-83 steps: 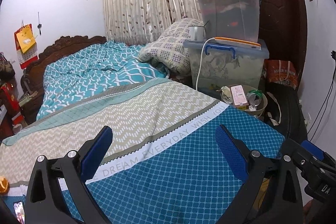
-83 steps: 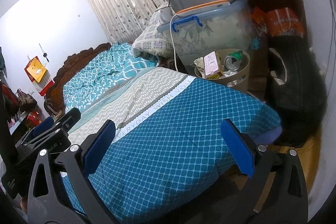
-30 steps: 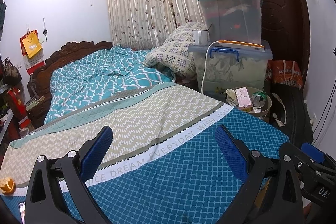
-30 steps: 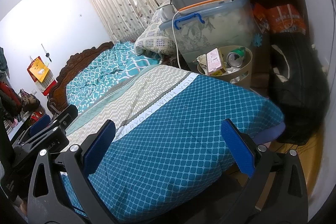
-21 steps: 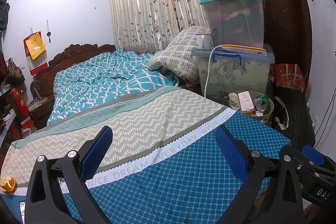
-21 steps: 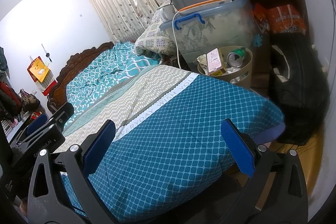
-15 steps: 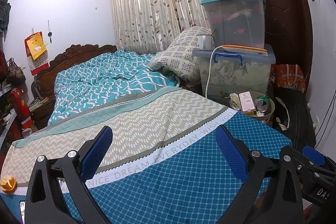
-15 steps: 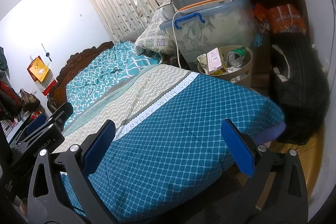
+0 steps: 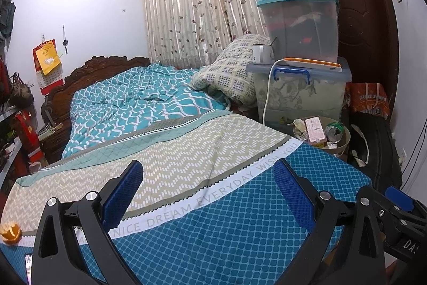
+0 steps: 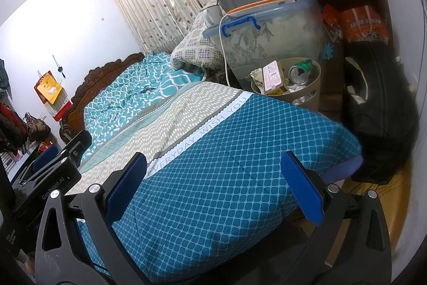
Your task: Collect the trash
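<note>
A beige waste basket (image 9: 344,143) (image 10: 316,79) stands on the floor beyond the bed's far corner, holding a pink carton (image 9: 315,128) (image 10: 272,76), a crushed can (image 9: 333,129) (image 10: 297,72) and crumpled paper. An orange peel (image 9: 10,233) lies on the bedspread at the far left edge of the left wrist view. My left gripper (image 9: 208,194) is open and empty above the blue foot of the bed (image 9: 240,226). My right gripper (image 10: 213,183) is open and empty over the same bedspread (image 10: 226,164), to the right of the left one.
Stacked clear storage boxes (image 9: 299,26) (image 10: 267,26) with a mug (image 9: 260,54) stand behind the basket. A black bag (image 10: 379,111) and an orange bag (image 9: 368,98) lie by the dark door. A folded quilt (image 9: 229,76) and rumpled duvet (image 9: 138,95) cover the bed's head end.
The left wrist view has risen and drawn back a little, so more of the bed and the orange peel show. The right gripper has barely moved. Both stay open.
</note>
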`<state>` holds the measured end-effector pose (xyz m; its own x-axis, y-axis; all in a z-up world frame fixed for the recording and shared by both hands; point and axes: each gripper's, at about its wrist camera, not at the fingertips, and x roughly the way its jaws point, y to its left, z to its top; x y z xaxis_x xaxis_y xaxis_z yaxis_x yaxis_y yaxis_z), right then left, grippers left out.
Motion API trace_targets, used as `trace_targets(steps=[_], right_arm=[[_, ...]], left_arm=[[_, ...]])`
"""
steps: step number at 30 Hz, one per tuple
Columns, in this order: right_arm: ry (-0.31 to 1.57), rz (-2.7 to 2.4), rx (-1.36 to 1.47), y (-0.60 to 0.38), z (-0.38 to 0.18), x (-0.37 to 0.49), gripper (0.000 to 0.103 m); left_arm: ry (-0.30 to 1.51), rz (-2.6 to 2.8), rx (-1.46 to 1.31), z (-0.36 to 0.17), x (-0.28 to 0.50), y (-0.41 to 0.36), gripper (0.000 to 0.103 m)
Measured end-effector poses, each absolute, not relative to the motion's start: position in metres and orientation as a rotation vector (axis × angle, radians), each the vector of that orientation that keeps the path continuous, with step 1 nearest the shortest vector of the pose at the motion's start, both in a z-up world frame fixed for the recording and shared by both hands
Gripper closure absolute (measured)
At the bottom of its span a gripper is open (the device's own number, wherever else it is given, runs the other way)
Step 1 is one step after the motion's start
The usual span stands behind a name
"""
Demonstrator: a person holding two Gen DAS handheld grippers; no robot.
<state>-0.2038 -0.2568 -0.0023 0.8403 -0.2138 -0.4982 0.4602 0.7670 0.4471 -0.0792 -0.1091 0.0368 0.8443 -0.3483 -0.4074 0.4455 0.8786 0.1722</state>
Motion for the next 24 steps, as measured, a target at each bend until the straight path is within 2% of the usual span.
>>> trace_targets(steps=[24], right_arm=[[0.44,-0.379,0.591,-0.2545,-0.0007,-0.2054,0.004]], left_arm=[[0.38,-0.421,0.271,0.0352,-0.0803,-0.1065,0.009]])
